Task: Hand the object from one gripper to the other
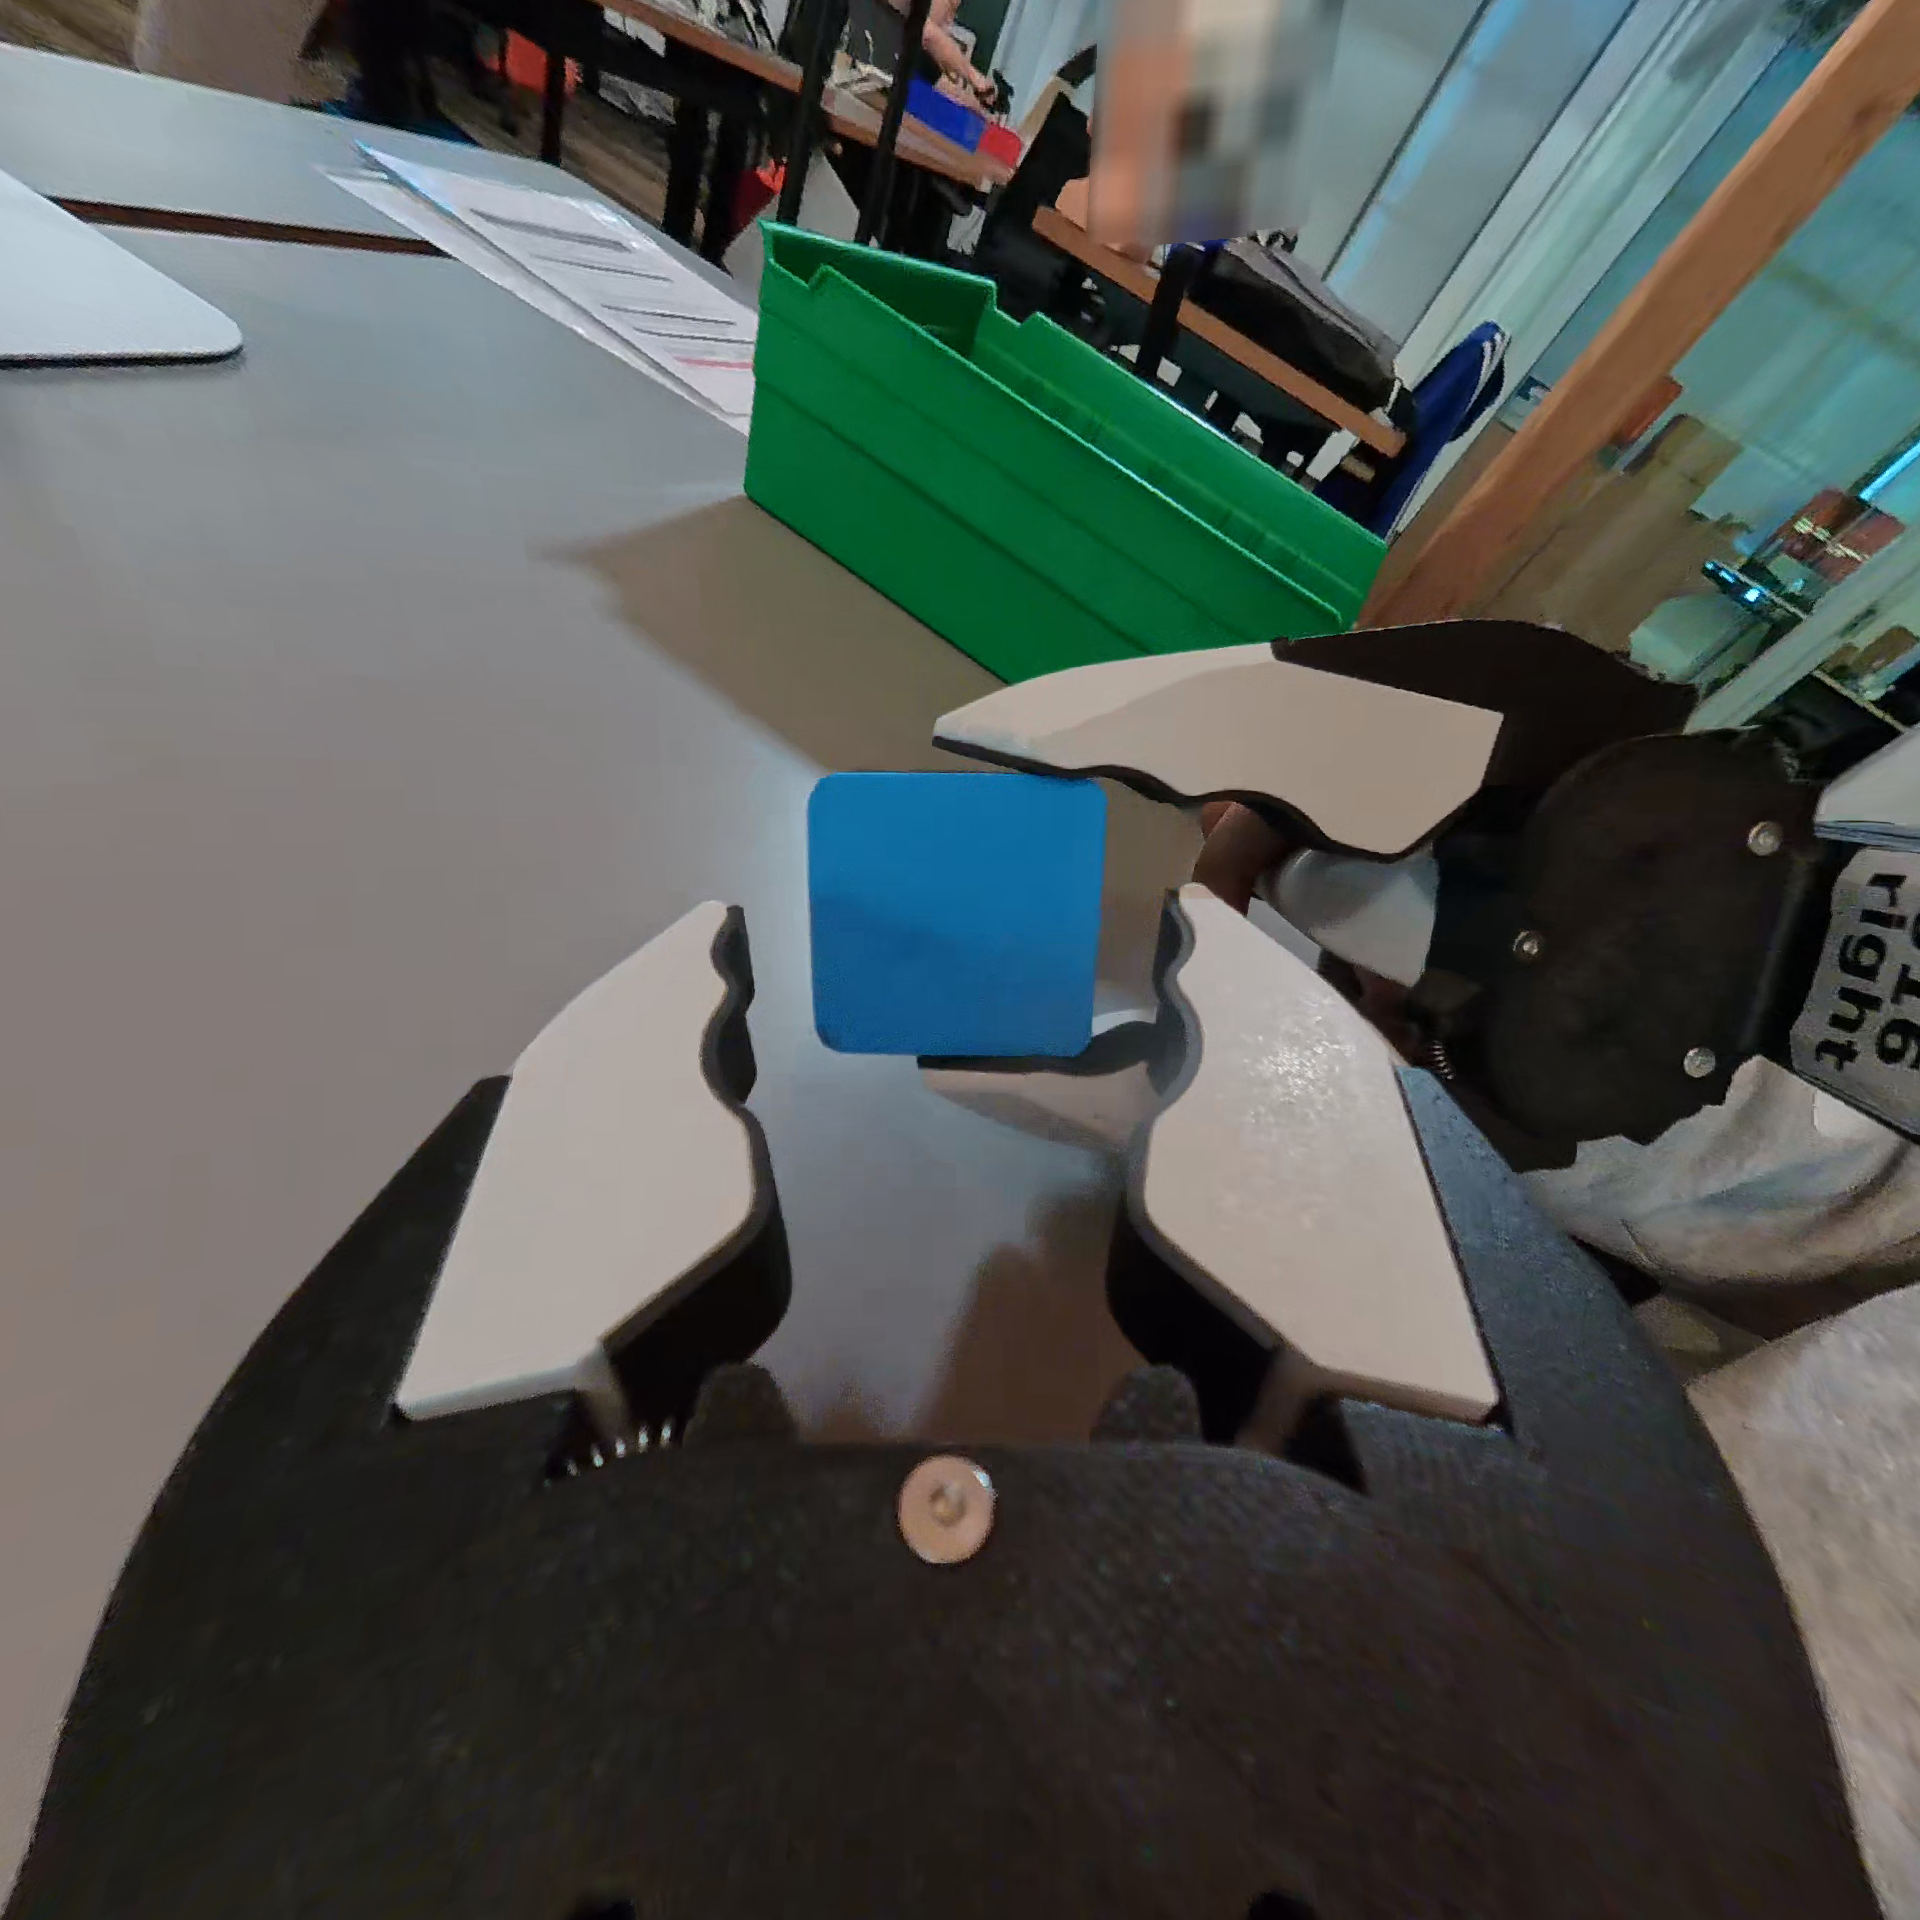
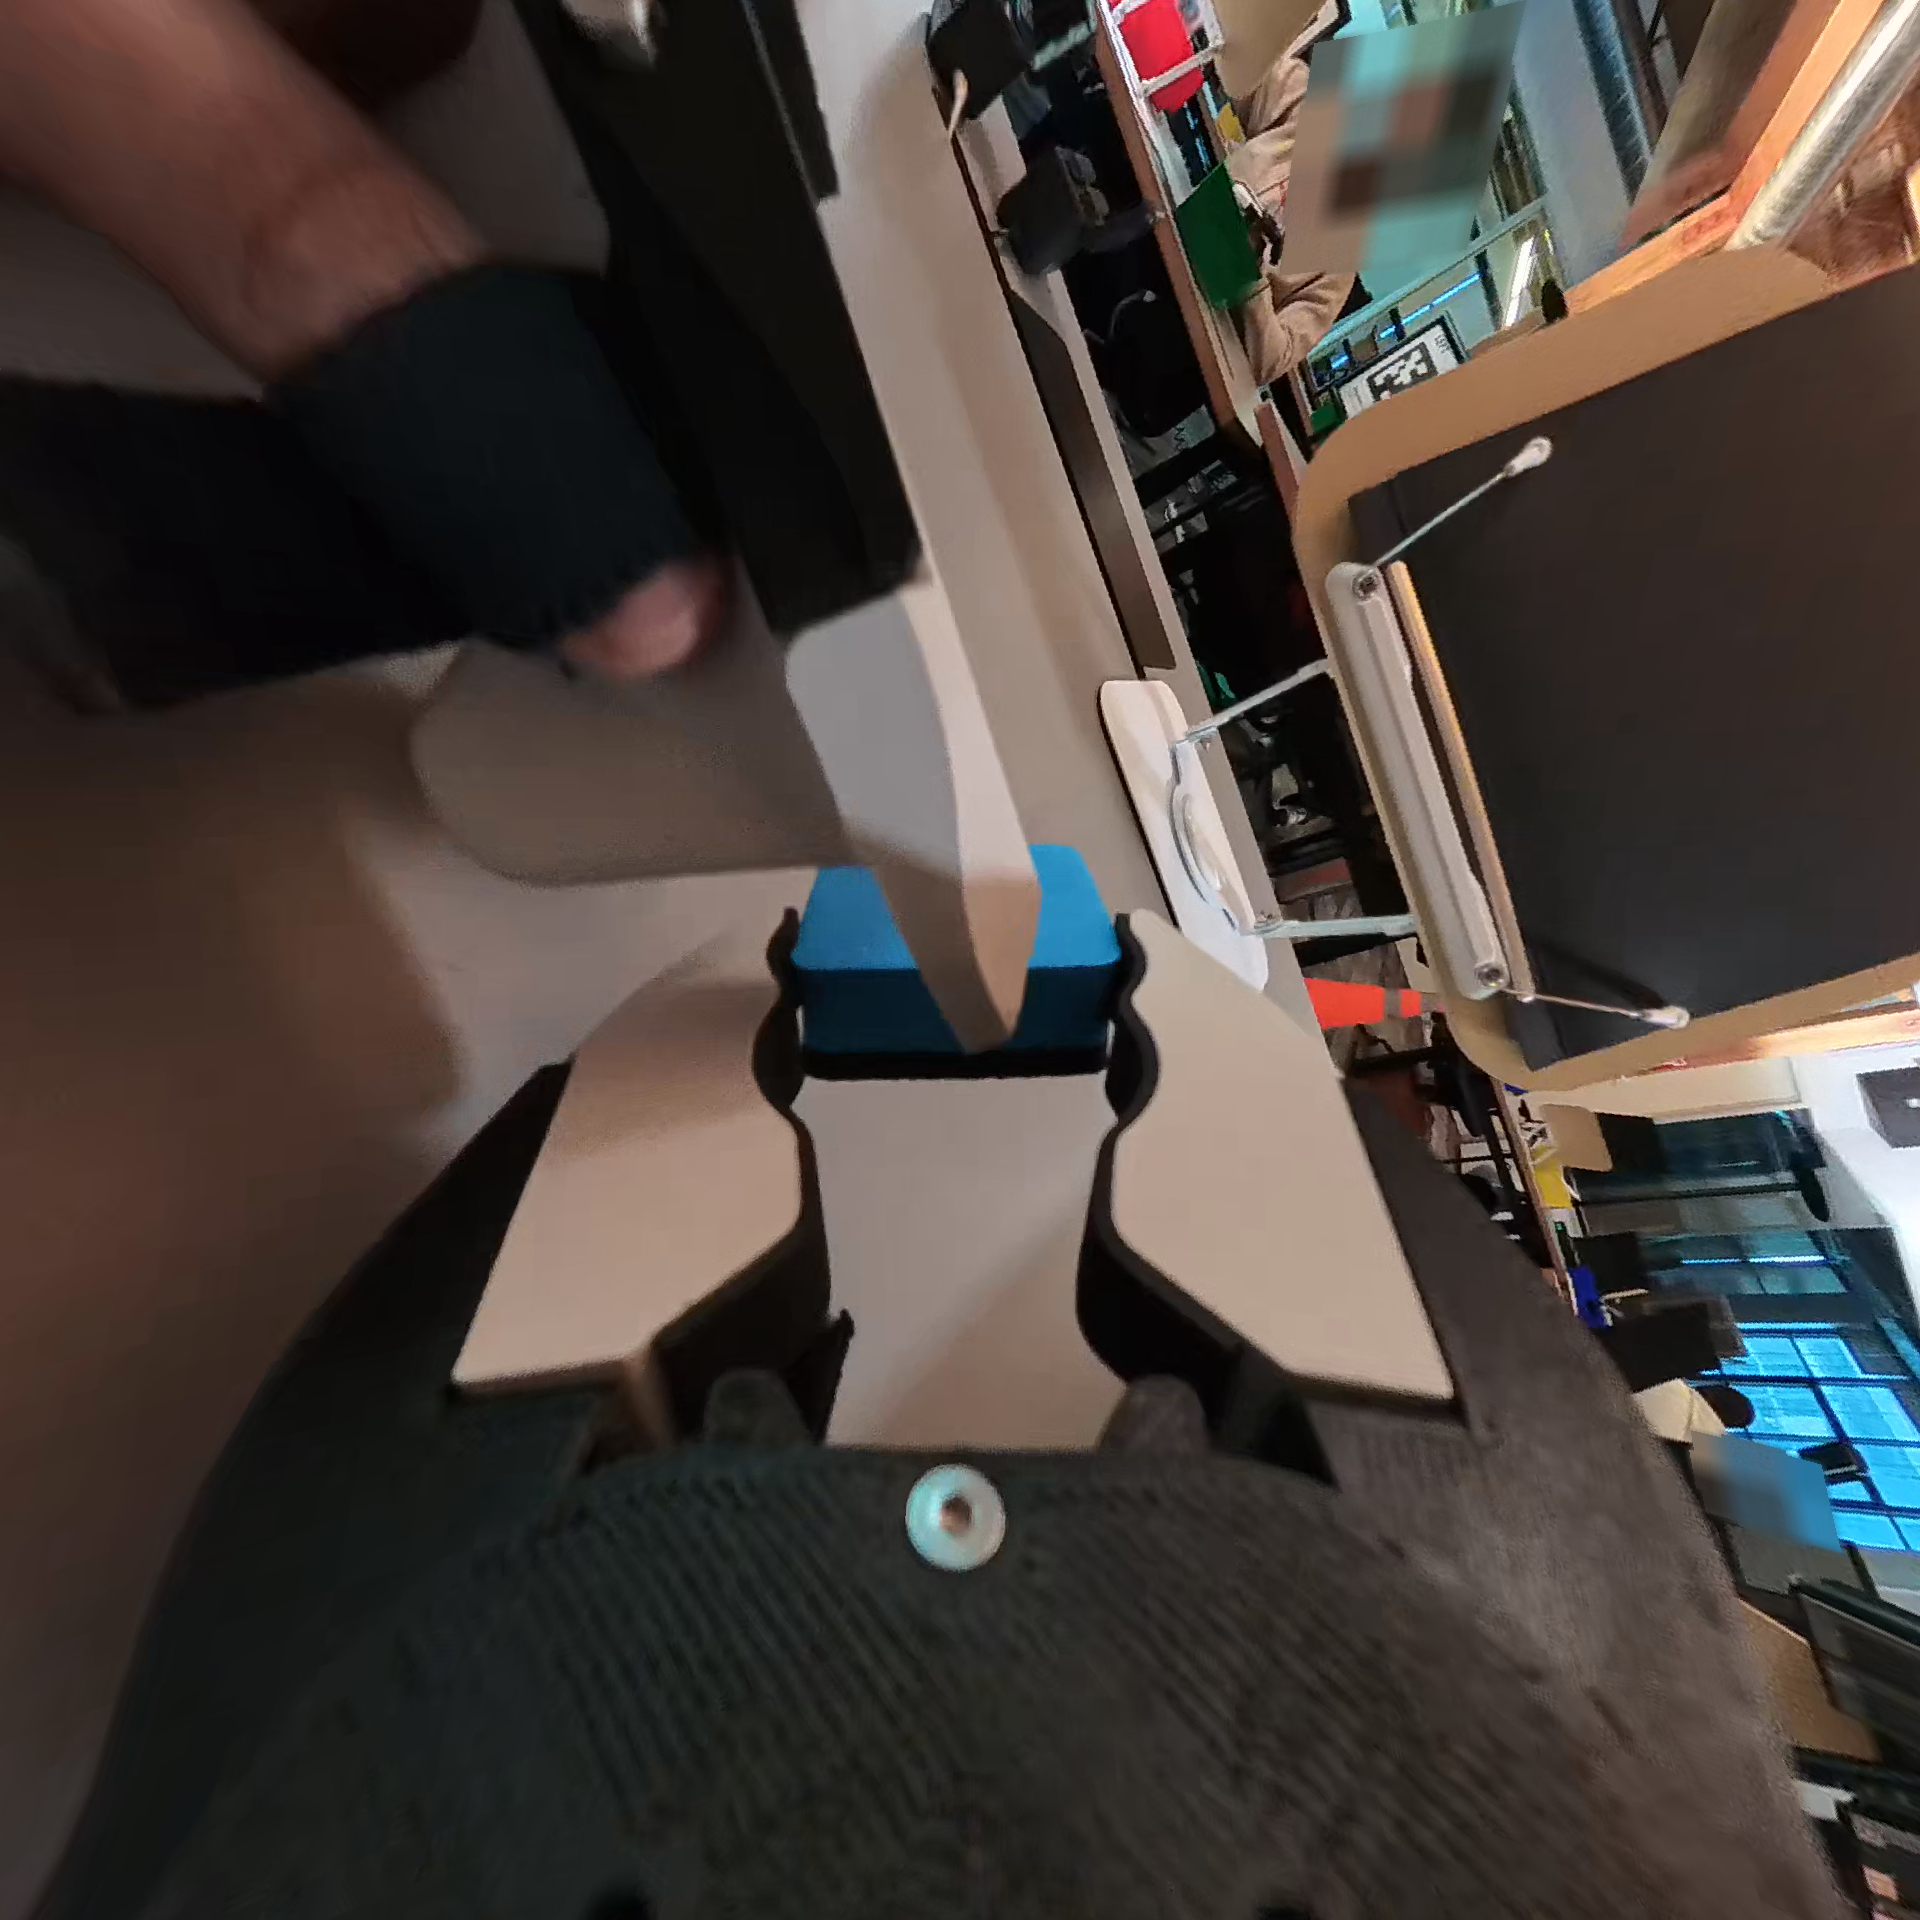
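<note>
A blue block (image 1: 956,914) is held above the grey table (image 1: 312,727). My right gripper (image 2: 956,987) is shut on the blue block (image 2: 862,987), pressing its two sides. In the left wrist view it comes in from the right, rolled on its side, with one of its fingers (image 1: 1195,717) on top of the block and the other beneath. My left gripper (image 1: 951,925) is open, its fingertips level with the block's left and right sides and apart from them. One left finger (image 2: 977,914) crosses in front of the block in the right wrist view.
A green plastic bin (image 1: 1039,488) stands on the table beyond the block. Printed papers (image 1: 582,260) and a white flat pad (image 1: 94,301) lie farther left. A gloved hand (image 2: 416,468) holds the left gripper. A black panel (image 2: 1662,675) is at the right. Left and right tips are no more than a few centimetres apart.
</note>
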